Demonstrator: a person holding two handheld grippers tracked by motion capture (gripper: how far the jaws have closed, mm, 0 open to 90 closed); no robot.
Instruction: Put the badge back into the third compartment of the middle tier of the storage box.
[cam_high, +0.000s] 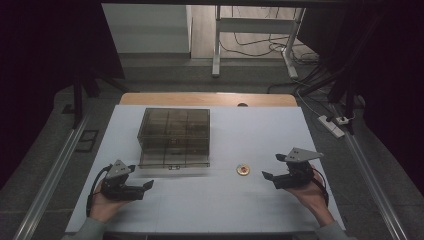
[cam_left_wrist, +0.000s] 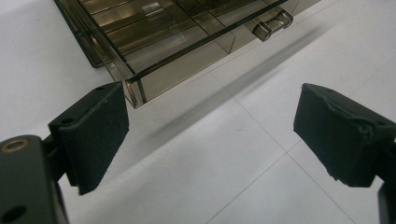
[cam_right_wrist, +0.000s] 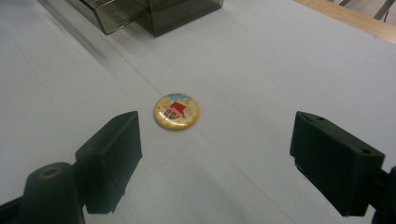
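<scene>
A white counter (cam_high: 260, 200) takes up the middle of the high view, with a strip of bare wood showing along its far edge. On its far left half stands a smoky, see-through plastic organiser box (cam_high: 174, 131), divided inside into compartments. Its bottom drawer (cam_high: 174, 159) is pulled partway out toward the person, and a small clear handle (cam_left_wrist: 272, 24) sticks out from the drawer front.

The left claw (cam_high: 141, 188) is held low over the near left part of the counter, gripped by the person's left hand (cam_high: 102, 206). It sits just in front of the drawer's left corner, without touching it. Its jaws stand wide apart with nothing between them; in the left gripper view, the drawer corner lies just past the left jaw, and bare counter shows in the gap.

The right claw (cam_high: 273, 167) is held over the near right part of the counter in the person's right hand (cam_high: 312, 192), well apart from the box. It is likewise released, its jaws spread and empty.

A small round badge (cam_high: 243, 170) lies flat on the counter between the box and the right claw, near the drawer's right end but clear of it. In the right gripper view the badge (cam_right_wrist: 176, 111) sits ahead of the jaws, nearer the left one, touching neither. It has a yellow rim and a cartoon picture with red and blue on its face.
</scene>
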